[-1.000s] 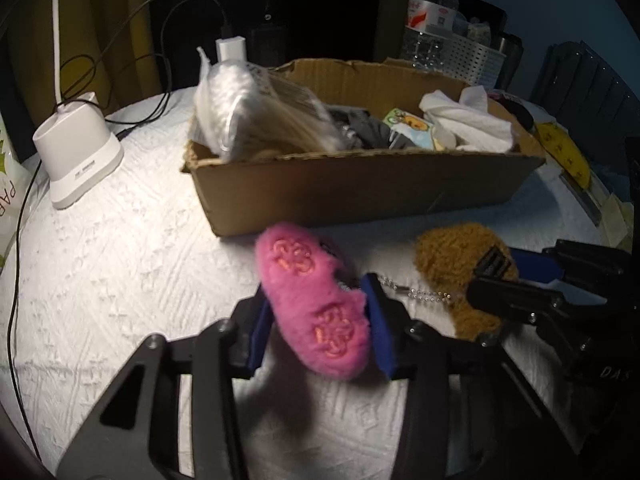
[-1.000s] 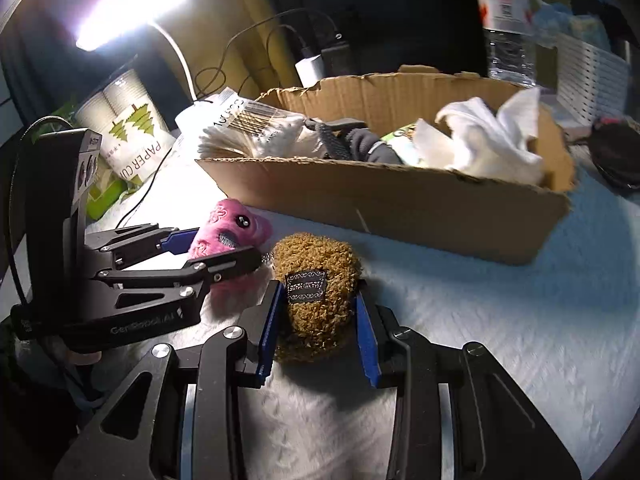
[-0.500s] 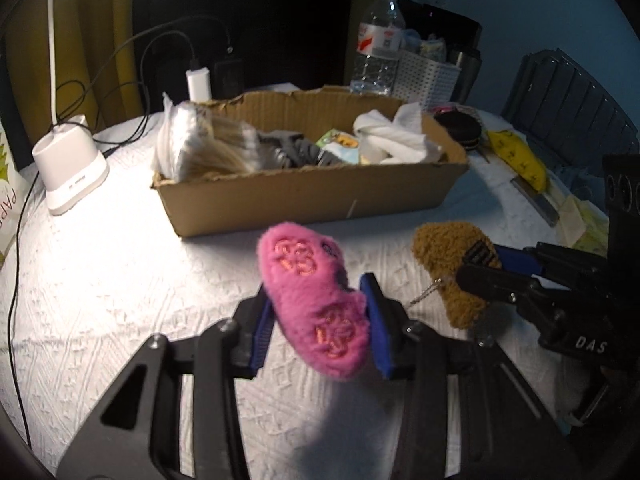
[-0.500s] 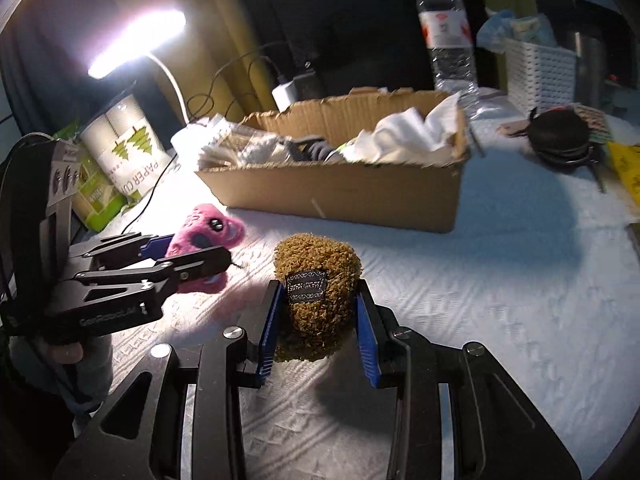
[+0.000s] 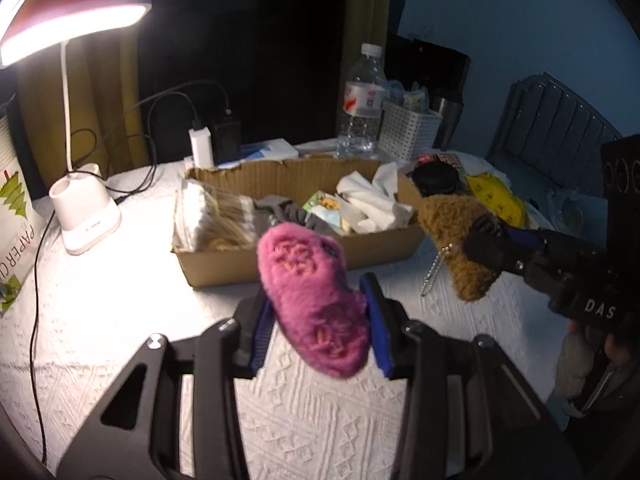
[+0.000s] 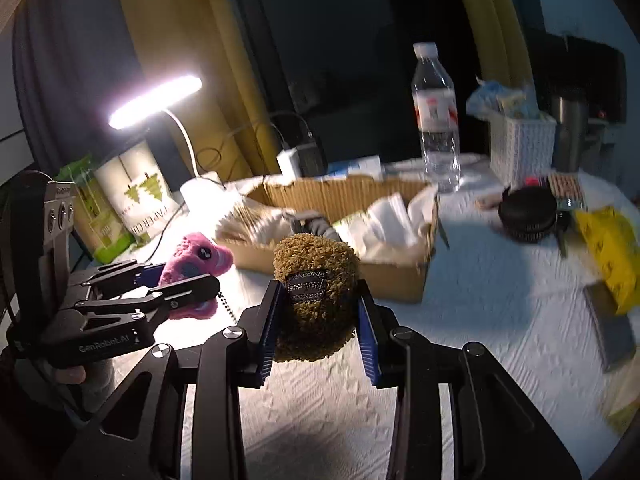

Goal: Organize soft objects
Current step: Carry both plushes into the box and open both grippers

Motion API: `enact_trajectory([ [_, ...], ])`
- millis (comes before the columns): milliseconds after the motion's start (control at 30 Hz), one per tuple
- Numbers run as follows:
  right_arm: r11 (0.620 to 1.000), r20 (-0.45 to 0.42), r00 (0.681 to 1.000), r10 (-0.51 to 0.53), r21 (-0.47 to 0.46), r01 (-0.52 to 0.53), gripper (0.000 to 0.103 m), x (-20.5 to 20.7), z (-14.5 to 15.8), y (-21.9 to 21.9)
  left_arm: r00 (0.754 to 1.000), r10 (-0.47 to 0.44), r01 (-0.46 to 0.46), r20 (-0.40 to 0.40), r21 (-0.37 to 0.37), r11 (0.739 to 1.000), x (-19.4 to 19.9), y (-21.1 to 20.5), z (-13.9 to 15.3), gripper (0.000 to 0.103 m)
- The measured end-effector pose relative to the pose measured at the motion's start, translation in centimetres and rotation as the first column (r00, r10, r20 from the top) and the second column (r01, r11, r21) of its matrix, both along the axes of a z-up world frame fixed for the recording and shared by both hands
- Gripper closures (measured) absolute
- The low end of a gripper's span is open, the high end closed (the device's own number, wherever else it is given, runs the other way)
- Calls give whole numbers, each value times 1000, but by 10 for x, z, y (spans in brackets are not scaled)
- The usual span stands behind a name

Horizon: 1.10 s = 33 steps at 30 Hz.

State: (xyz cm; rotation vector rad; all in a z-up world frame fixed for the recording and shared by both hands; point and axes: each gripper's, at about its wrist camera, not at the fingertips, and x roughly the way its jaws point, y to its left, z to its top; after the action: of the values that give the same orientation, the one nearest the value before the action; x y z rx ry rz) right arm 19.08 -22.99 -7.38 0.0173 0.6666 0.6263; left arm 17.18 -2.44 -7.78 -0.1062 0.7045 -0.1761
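Note:
My left gripper is shut on a pink plush toy and holds it in the air above the white tablecloth. In the right wrist view that same pink plush toy shows at the left, between the left gripper's black fingers. My right gripper is shut on a brown curly plush toy with a woven label, also lifted off the table. From the left wrist view the brown plush toy hangs at the right with a bead chain dangling. A cardboard box holding tissues, socks and packets lies behind both toys.
A lit desk lamp stands at the left beside a paper cup pack. Behind the box are a water bottle, a white basket, a charger and cables. A black round case and a yellow packet lie at the right.
Both grippers have risen and tilted up with their toys, which have left the tablecloth. The box now sits farther and lower in both views.

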Motion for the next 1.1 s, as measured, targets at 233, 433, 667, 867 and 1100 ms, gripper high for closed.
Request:
enact_trajectory([
  [233,1000,47,999,26,-7,-26,66,12,20,9,999,-1,1,49,-7,1000,16,3,16,61],
  [433,999,67,997,43,-17,-42,66,24,25,20,997,-2,4,74,-23,1000,33,5,22,60],
  [667,998,86,995,42,-45,-38,66,46,25,28,997,-10,13,78,-34,999,56,8,19,60],
  [867,998,71,997,43,-50,-40,66,69,19,33,998,-22,24,56,-36,999,79,5,7,60],
  [1100,997,26,999,47,-54,-45,66,95,-3,39,1000,-22,22,1,-43,999,103,3,-14,59],
])
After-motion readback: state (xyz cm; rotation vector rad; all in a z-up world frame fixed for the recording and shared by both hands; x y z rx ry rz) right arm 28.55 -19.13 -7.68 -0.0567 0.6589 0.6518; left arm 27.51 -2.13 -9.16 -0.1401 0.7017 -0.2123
